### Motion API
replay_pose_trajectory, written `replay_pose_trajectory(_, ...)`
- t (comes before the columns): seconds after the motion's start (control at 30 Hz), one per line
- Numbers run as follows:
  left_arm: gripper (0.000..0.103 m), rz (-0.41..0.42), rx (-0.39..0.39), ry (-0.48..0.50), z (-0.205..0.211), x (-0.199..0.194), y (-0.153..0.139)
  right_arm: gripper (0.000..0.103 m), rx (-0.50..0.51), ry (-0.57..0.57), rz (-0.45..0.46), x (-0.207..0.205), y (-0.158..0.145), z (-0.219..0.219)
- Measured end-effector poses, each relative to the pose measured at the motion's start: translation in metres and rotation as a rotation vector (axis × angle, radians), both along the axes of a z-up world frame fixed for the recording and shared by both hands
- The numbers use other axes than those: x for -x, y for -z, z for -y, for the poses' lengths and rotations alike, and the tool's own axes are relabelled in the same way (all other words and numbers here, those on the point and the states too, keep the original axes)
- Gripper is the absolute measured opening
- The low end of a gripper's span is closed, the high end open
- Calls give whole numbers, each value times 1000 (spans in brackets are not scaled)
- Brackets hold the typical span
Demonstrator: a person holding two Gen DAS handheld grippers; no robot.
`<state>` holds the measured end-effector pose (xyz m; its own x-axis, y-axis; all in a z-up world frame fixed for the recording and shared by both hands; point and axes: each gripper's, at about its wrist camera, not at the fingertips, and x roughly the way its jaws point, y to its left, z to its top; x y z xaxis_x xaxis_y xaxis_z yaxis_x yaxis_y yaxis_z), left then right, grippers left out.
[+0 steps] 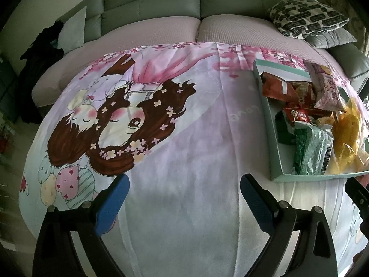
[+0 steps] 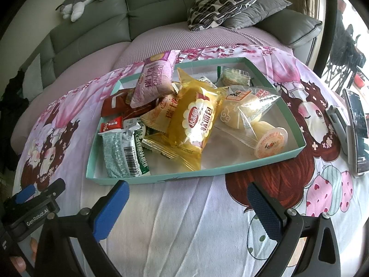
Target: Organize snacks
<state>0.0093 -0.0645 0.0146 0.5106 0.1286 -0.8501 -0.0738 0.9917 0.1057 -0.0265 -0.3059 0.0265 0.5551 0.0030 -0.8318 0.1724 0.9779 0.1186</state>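
— Where did the snacks sit?

— In a shallow teal tray (image 2: 230, 169) on the cartoon-print cloth (image 2: 184, 219) over the worktop, with a grey sofa (image 2: 161, 0) behind; the tray's long axis ran across the right camera's view, its right end angled away toward the sofa.

— And the packets?

— Heaped, mostly at the left half; a yellow bread packet (image 2: 196, 120) lay lengthwise from the far side toward the near wall; a pink packet (image 2: 154, 80) leaned on the pile with its top end poking over the far rim; a green-and-silver packet (image 2: 122, 152) lay along the left wall, barcode facing up; a jelly cup (image 2: 272, 142) lay tipped on its side near the right end.

— Anything around it?

— A phone (image 2: 357, 127) lay on the cloth right of the tray; patterned cushions (image 2: 226, 0) and a plush toy (image 2: 85, 0) were on the sofa.

— The tongs?

— The right tongs (image 2: 188, 199) hung just short of the tray's near wall, spread wide, holding nothing; the left tongs (image 1: 184, 190) hung over bare cloth left of the tray (image 1: 272, 124), equally wide apart and empty; neither touched a packet.
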Motion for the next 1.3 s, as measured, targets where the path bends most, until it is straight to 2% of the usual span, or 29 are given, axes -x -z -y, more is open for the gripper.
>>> replay_pose_trajectory(1.3,97,7,22,22,2,1,-1,103,-1,-1,-6,-1,3,0)
